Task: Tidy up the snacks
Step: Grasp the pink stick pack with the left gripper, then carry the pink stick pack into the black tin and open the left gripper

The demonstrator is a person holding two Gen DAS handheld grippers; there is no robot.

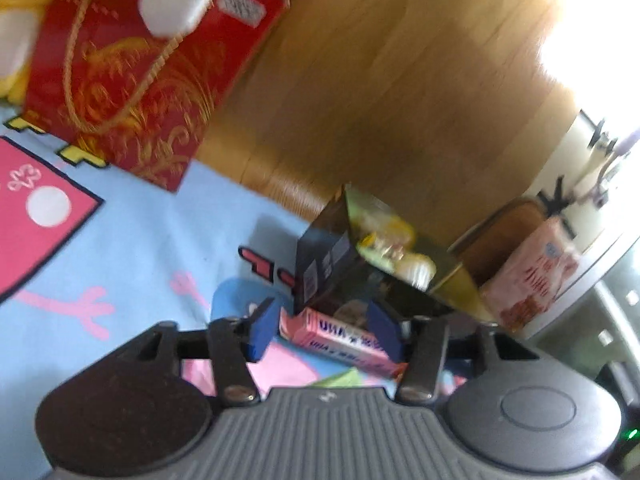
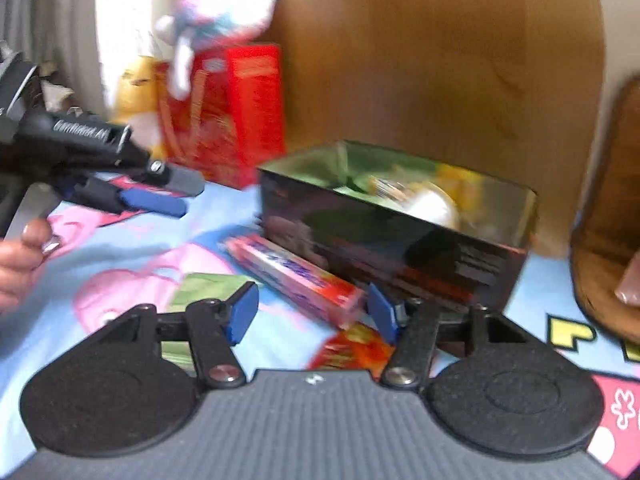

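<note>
Lying against the black box [image 2: 392, 236], a pink packet [image 2: 296, 276] seemingly blocks that edge.

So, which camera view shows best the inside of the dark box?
The right wrist view: the dark box is whole there, its open top showing blurred snacks. The left wrist view shows it tilted, smaller and equally blurred.

box [image 2: 396, 236]: centre of cloth [image 2: 132, 240], snacks inside
long pack [image 2: 296, 276]: near-left of box, touching
gift bag [image 2: 224, 116]: far left, against headboard [image 2: 440, 60]
</note>
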